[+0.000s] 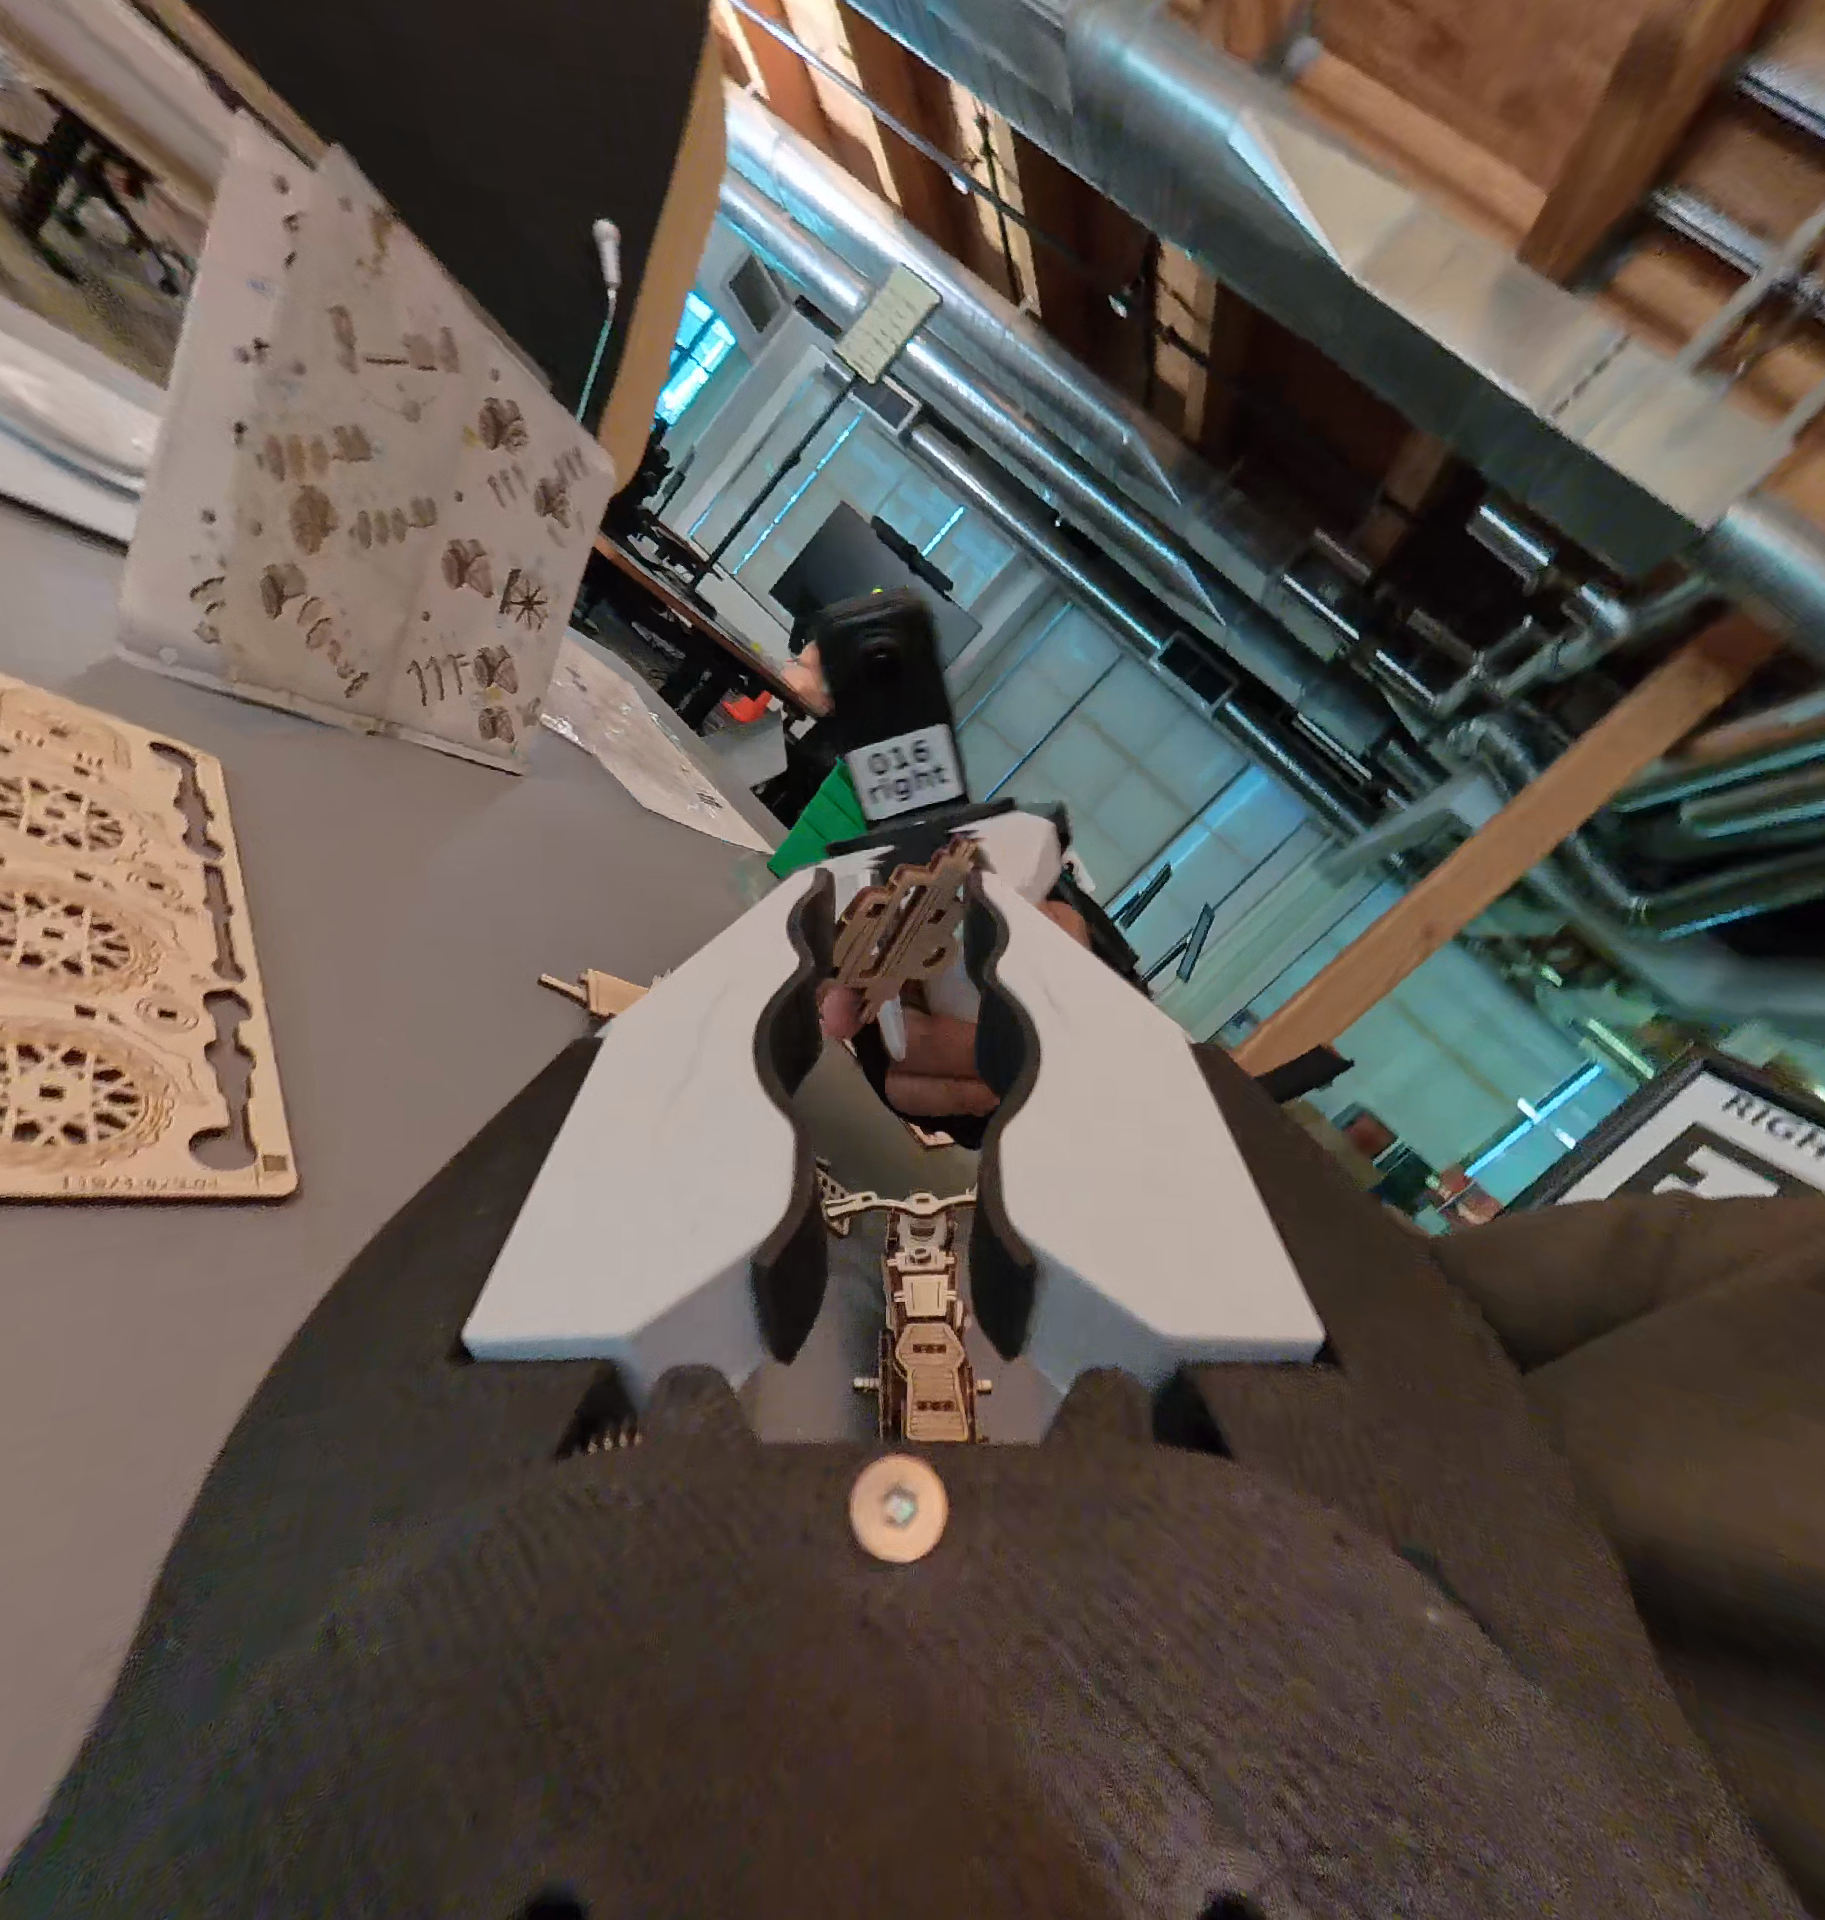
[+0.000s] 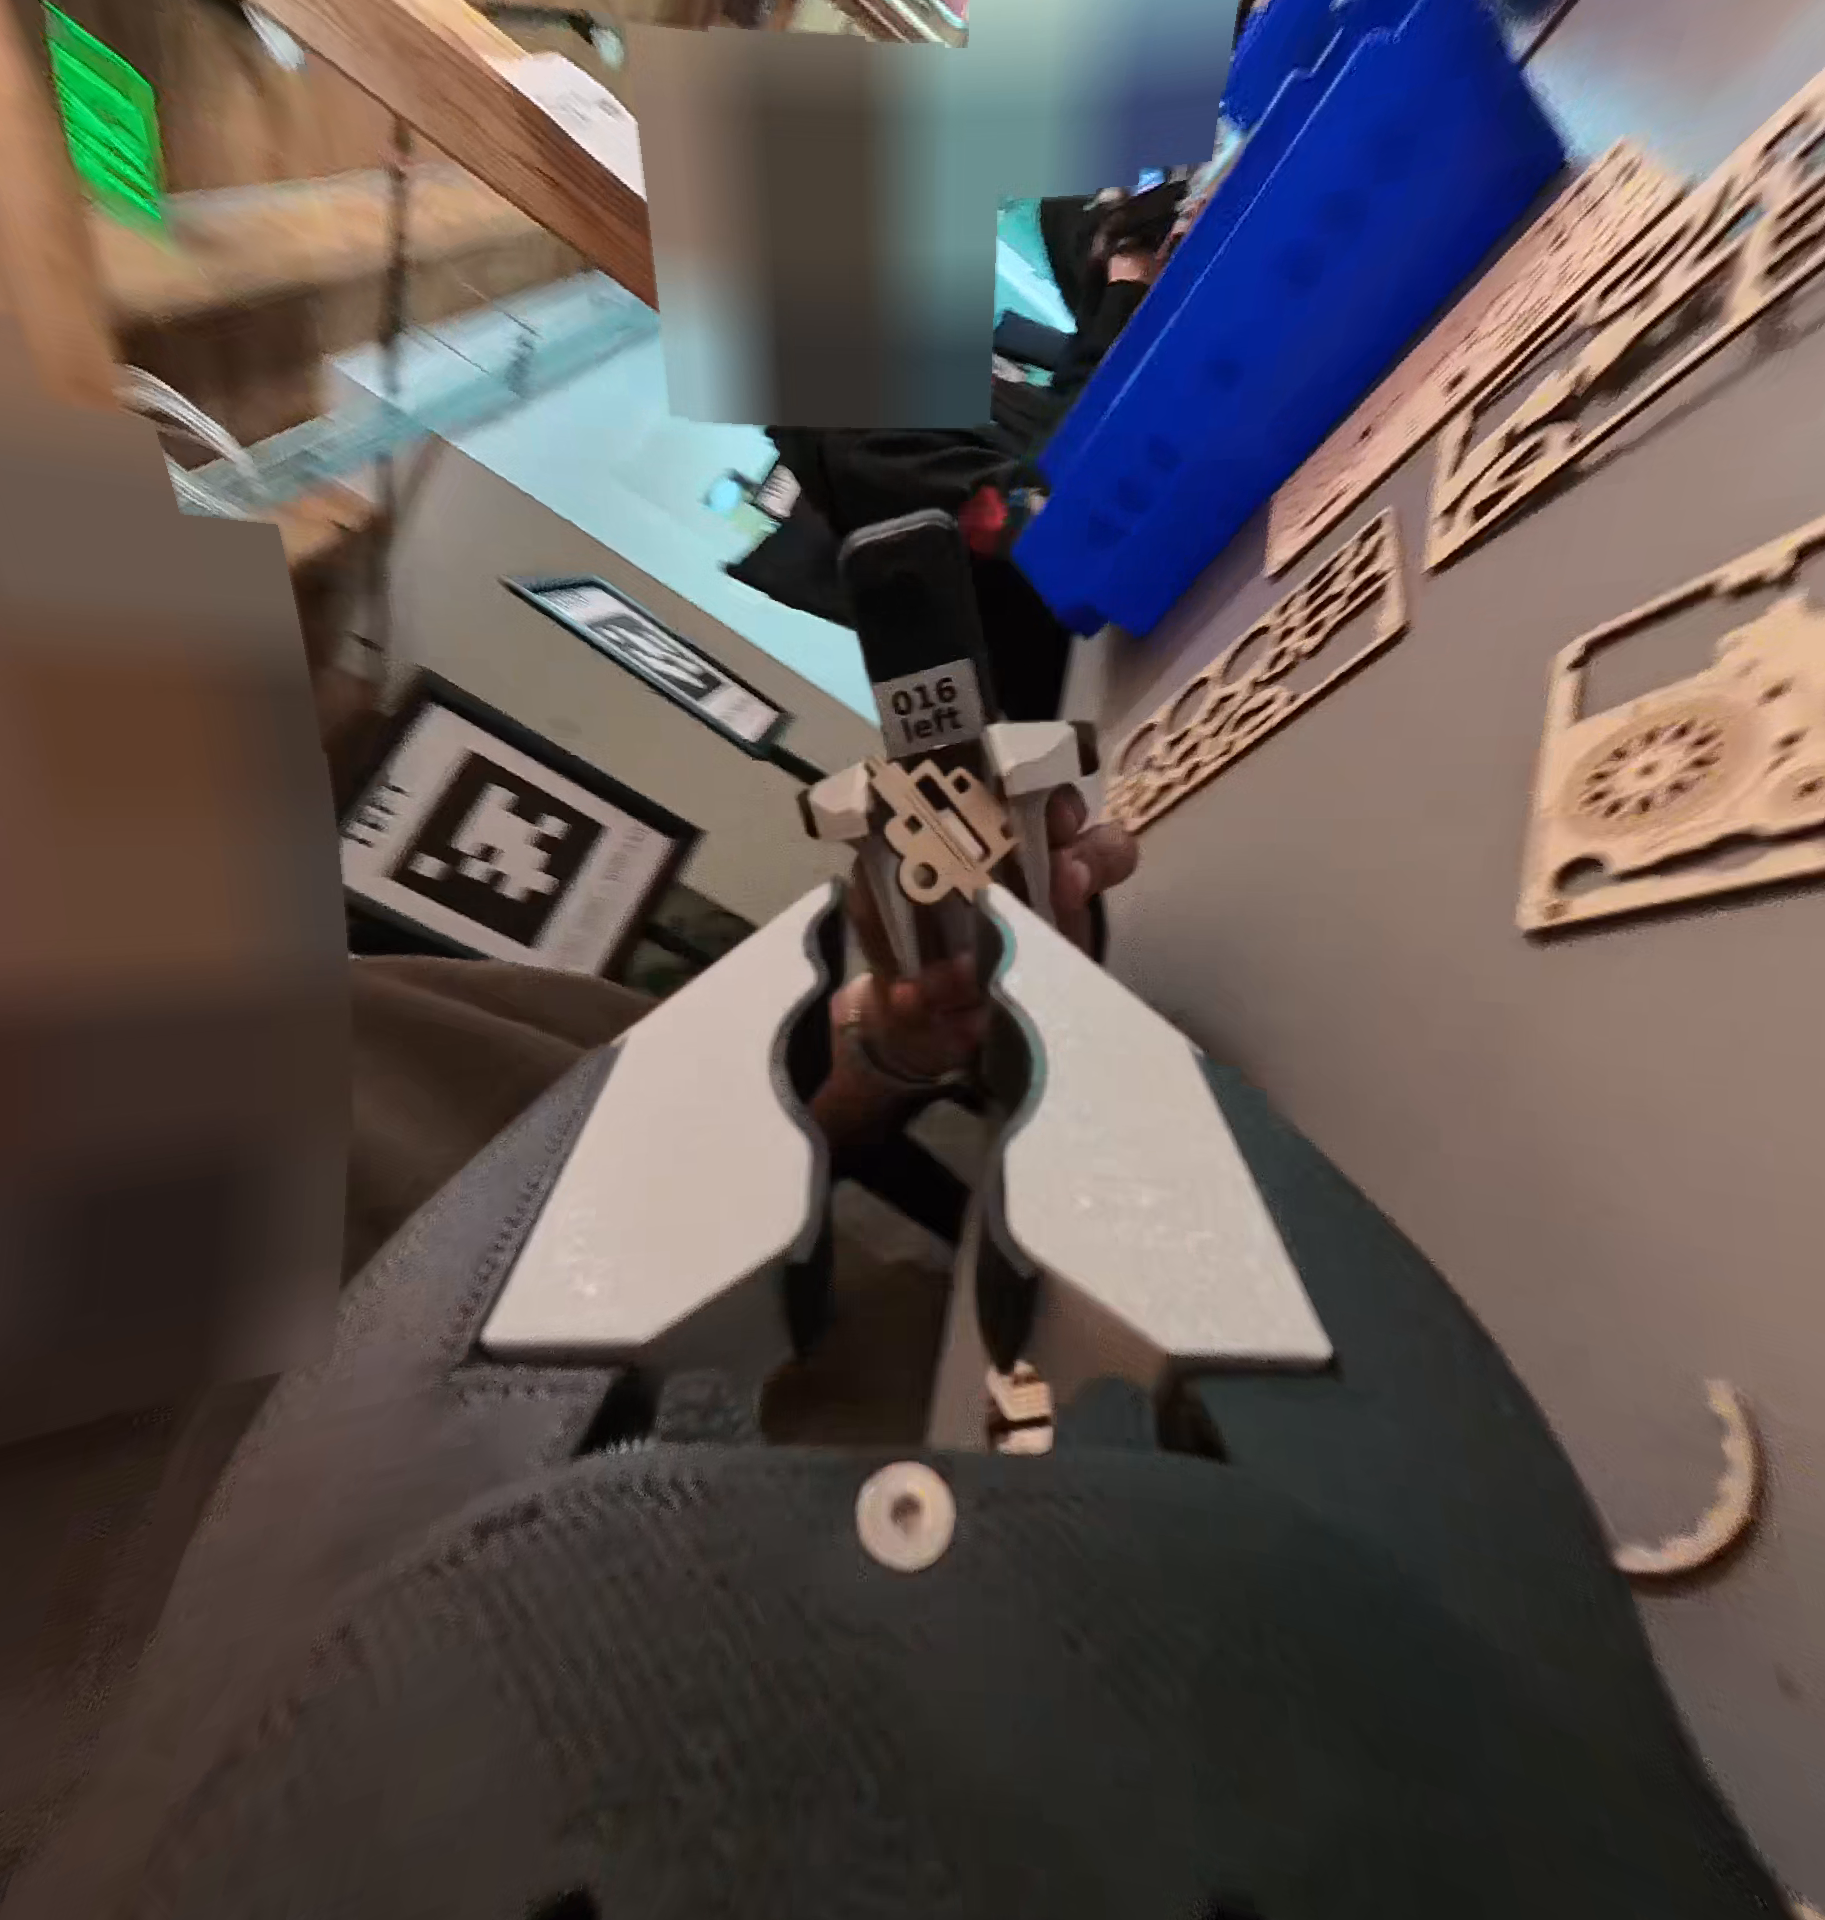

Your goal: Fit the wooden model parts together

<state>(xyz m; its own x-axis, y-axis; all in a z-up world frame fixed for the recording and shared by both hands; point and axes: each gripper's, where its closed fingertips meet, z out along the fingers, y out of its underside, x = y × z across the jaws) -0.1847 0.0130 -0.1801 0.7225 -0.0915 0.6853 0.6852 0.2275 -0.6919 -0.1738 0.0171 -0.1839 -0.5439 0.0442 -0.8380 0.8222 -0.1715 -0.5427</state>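
While fingers point(image 1: 773, 940) nearly closed — both grippers pinch wooden part point(image 1: 892, 925).

My left gripper point(image 1: 892, 914) and right gripper point(image 2: 913, 914) each have pale grey angular fingers point(image 1: 617, 1174) lined with wavy black pads, on a black ribbed body point(image 1: 679, 1662) with a washered screw point(image 1: 897, 1507) just behind the fingers.

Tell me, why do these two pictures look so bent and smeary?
Left wrist view: the wide lens curves the ceiling pipes and table edge; the wooden piece at the fingertips stays fairly sharp. Right wrist view: softer overall, the blue bin and wooden sheets smeared as if by motion; the blocky patches were added afterwards.
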